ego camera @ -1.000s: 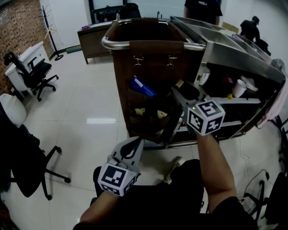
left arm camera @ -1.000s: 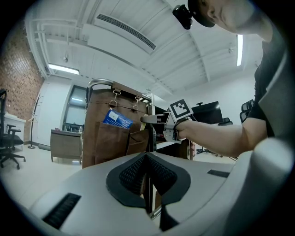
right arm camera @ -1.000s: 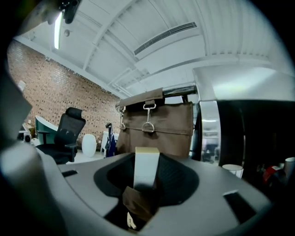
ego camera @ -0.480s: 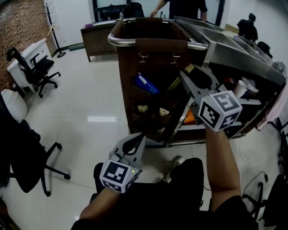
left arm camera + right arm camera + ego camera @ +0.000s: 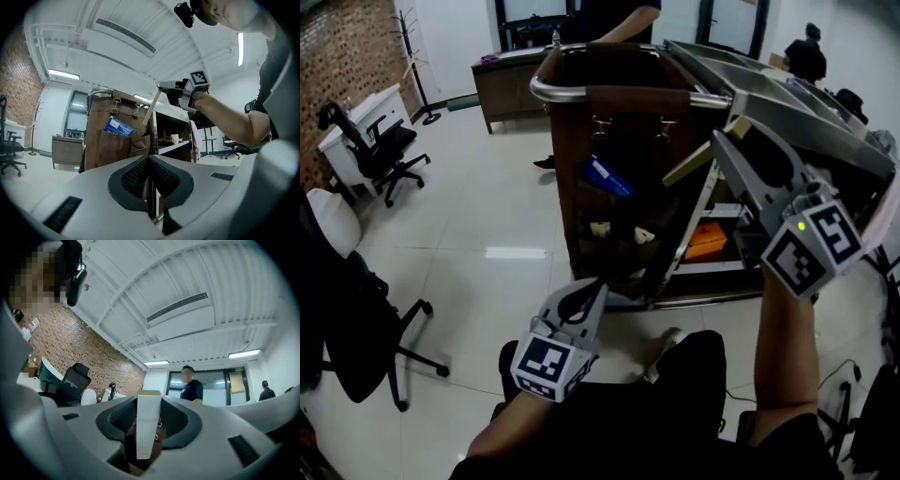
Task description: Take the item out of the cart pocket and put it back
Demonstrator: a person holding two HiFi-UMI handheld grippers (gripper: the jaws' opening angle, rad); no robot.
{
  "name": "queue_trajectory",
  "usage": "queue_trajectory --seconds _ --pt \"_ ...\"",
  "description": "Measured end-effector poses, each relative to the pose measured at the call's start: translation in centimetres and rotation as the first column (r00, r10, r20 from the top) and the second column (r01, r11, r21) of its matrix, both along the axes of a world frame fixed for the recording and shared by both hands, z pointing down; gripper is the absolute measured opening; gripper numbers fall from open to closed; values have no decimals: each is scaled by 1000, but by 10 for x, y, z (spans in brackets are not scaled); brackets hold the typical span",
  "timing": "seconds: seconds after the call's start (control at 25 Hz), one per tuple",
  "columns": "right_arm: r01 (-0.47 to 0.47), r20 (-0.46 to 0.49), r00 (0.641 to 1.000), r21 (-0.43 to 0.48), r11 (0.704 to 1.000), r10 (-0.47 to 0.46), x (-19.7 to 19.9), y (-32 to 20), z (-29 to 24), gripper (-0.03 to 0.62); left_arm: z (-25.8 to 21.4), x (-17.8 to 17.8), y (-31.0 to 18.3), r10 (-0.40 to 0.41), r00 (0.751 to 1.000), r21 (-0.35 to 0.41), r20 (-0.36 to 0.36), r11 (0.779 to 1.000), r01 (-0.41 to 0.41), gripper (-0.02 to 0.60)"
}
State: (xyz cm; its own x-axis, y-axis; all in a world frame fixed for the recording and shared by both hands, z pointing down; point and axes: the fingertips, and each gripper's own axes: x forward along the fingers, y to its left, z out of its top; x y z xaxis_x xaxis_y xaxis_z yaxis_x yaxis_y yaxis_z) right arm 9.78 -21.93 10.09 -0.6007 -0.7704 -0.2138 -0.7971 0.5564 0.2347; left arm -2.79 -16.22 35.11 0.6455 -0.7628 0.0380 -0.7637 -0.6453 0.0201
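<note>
A brown fabric pocket organiser hangs on the near end of the cart. My right gripper is raised to the right of the cart's handle, shut on a long cream box. The box slants down-left and hangs clear above the pockets. In the right gripper view the box stands upright between the pads. The left gripper view shows the box and the right gripper high beside the cart. My left gripper sits low in front of the cart, shut and empty.
A blue packet sticks out of an upper pocket. Small pale items lie in the lower pockets. The cart's shelves hold an orange thing. A person stands behind the cart. Office chairs stand at the left.
My right gripper has risen up and to the right, drawing the cream box out of the pocket area. The left gripper has barely moved.
</note>
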Motion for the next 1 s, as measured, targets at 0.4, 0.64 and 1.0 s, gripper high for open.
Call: queue_trajectory --seconds 0.4,0.64,1.0 --pt "58 44 997 -22 998 -57 14 84 35 172 -5 -2 7 4 1000 4 -6 1000 -4 0" --pt "61 44 997 -108 992 -57 -1 95 105 170 -4 -6 13 -2 1000 -2 -4 1000 2 0" --pt "98 67 995 -380 920 -78 -29 92 234 170 -2 1 24 18 1000 22 2 1000 -18 0"
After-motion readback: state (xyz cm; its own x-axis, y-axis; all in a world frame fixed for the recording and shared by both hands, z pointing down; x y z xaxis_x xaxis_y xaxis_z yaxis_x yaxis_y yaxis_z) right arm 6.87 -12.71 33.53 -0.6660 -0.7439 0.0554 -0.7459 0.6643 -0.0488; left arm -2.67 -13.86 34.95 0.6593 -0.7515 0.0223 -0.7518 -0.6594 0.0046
